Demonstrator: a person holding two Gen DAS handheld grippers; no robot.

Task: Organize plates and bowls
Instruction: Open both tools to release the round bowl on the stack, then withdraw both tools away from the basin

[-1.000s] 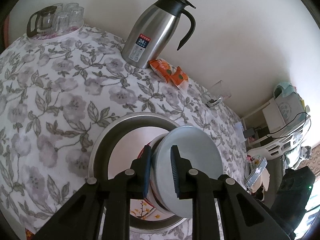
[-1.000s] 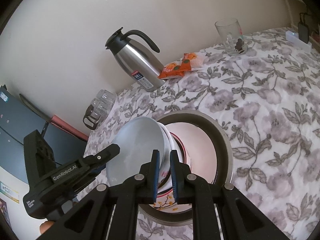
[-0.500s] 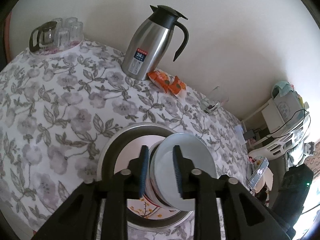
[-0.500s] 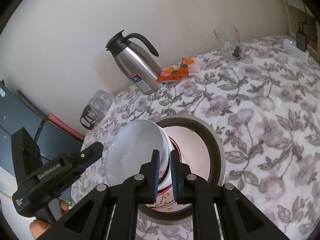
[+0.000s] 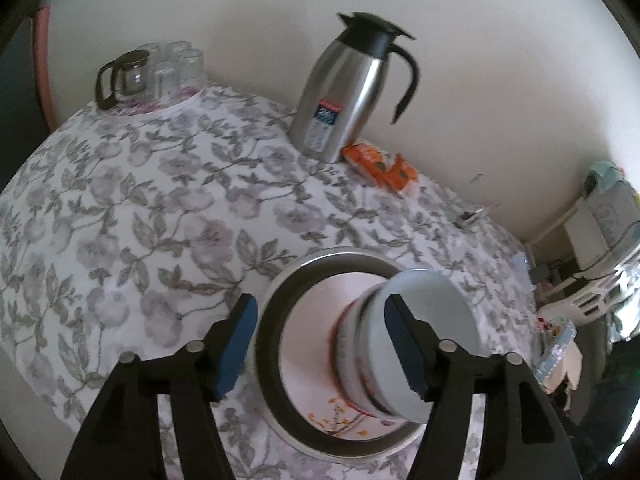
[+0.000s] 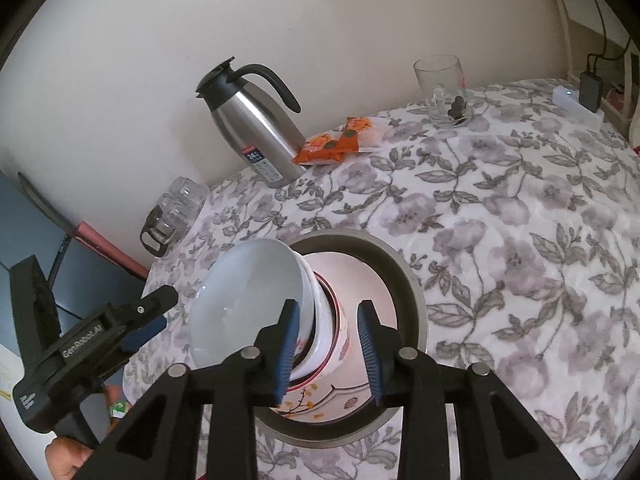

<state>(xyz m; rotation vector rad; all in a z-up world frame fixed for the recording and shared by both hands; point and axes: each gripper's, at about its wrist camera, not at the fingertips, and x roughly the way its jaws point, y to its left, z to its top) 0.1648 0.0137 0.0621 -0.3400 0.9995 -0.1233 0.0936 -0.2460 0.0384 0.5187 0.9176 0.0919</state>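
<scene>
Item: stacked bowls (image 6: pixel 256 304) nested on plate (image 6: pixel 352 280); my left gripper (image 5: pixel 320 344) and right gripper (image 6: pixel 330 344), jaws just opened, hold nothing, releasing the stack.

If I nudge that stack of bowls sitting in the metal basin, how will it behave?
The stack of bowls looks glazed ceramic, so likely heavy, rigid and chippable. It is several bowls tall on a plate in the metal basin, so a side push may tip it. The glossy rims are probably slippery.

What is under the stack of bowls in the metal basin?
The stack of bowls rests on a pink plate with a floral print inside the metal basin. The plate's middle and the basin's bottom are covered.
</scene>
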